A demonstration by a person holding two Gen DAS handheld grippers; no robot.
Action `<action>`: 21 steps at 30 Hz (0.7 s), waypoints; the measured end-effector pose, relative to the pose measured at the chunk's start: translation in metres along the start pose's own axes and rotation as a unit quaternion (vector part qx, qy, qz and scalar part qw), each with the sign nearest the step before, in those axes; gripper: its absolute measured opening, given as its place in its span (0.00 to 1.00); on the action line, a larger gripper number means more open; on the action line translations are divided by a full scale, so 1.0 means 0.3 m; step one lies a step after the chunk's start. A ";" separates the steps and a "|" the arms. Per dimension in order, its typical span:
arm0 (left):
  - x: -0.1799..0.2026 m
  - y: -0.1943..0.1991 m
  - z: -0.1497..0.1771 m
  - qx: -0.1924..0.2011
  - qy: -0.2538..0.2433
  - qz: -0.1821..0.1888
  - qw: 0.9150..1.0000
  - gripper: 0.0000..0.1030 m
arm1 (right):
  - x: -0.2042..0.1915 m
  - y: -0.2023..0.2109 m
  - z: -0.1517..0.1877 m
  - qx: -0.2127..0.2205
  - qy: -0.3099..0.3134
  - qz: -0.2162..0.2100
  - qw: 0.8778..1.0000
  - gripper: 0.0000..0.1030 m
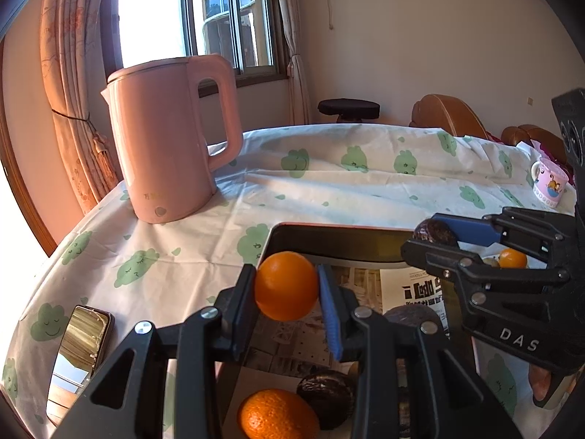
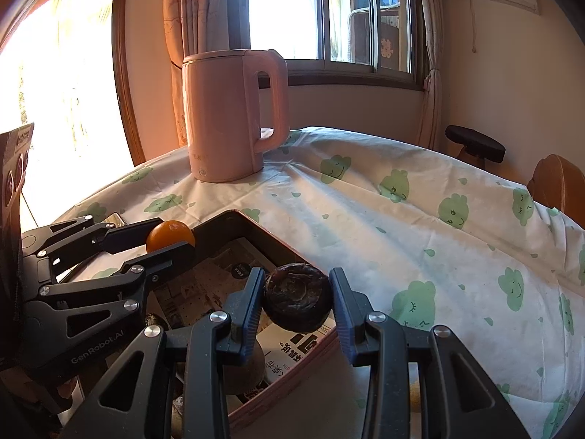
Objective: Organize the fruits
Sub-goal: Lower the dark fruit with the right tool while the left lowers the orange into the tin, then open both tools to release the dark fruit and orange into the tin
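Black linkage arms fill the bottom of both views, and between the left gripper (image 1: 287, 285) fingers sits an orange (image 1: 286, 285), clamped across its widest part and lifted above the tray (image 1: 329, 227). The right gripper (image 2: 297, 298) is clenched likewise on a dark, wrinkled fruit (image 2: 298, 297), round and flattish, held over the tray's near corner.

The orange looks firm and fairly light, with a pebbled skin that should give the ribbed blue pads decent purchase; the present hold across the equator seems the safest, since a grip nearer either pole would likely let it squirt out. Too hard a squeeze could bruise it.

The dark fruit has a leathery, dimpled shell that probably dents rather than cracks. Its flattened shape favours a hold on the opposite sides, as now, not on the top and bottom.

Inside the tray, on printed paper lining, lie another orange (image 1: 278, 415) and a second dark fruit (image 1: 325, 395) just beside it, touching or nearly so. On the cloth-covered counter (image 1: 365, 190) stand a pink kettle (image 1: 172, 139) well behind the tray, a phone (image 1: 78, 351) to the left and a small patterned cup (image 1: 550, 183) far right.
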State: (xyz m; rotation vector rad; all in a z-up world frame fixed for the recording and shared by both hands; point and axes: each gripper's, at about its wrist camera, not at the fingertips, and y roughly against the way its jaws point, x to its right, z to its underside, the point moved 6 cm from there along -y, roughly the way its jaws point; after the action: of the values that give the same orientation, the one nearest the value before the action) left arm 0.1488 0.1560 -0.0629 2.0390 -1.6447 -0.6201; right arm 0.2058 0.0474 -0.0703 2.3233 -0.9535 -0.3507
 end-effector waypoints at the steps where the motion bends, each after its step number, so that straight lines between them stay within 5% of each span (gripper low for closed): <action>1: 0.000 -0.002 0.002 -0.002 0.000 0.001 1.000 0.35 | -0.001 -0.002 0.002 -0.002 0.000 0.000 1.000 0.37; 21: 0.010 -0.029 0.009 -0.029 -0.010 0.007 1.000 0.35 | -0.002 -0.056 0.024 -0.025 0.000 0.002 1.000 0.37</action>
State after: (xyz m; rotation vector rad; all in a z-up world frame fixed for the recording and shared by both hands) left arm 0.1544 0.1545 -0.0704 1.9854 -1.6320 -0.6780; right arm 0.2114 0.0543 -0.0864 2.2767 -0.9391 -0.3687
